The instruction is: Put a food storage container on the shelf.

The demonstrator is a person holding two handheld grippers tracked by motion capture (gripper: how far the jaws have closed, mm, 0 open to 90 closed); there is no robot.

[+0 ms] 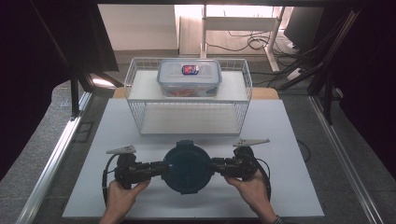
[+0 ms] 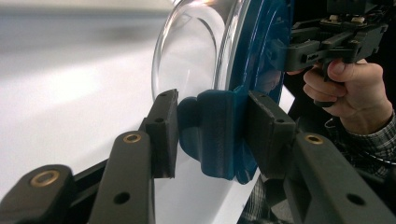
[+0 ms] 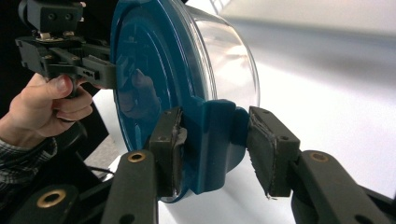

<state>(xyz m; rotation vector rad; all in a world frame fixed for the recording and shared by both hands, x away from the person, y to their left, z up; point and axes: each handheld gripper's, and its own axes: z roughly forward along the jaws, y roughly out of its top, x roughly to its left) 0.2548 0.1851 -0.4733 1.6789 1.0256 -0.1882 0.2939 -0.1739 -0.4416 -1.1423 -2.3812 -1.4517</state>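
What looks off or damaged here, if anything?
One thing: the pad on the right gripper looks worn. In the right gripper view its right-hand pad has a ragged, frayed lower edge. Otherwise the round blue-lidded container sits level between both grippers, each clamped on a lid latch, and the box on the wire rack looks tidy.

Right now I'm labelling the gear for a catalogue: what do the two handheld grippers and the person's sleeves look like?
Both the left gripper and right gripper are black, with blocky padded jaws and brass-coloured pivot pins. Each carries a grey three-cornered plate on top and trails a black cable. The sleeves are checked.
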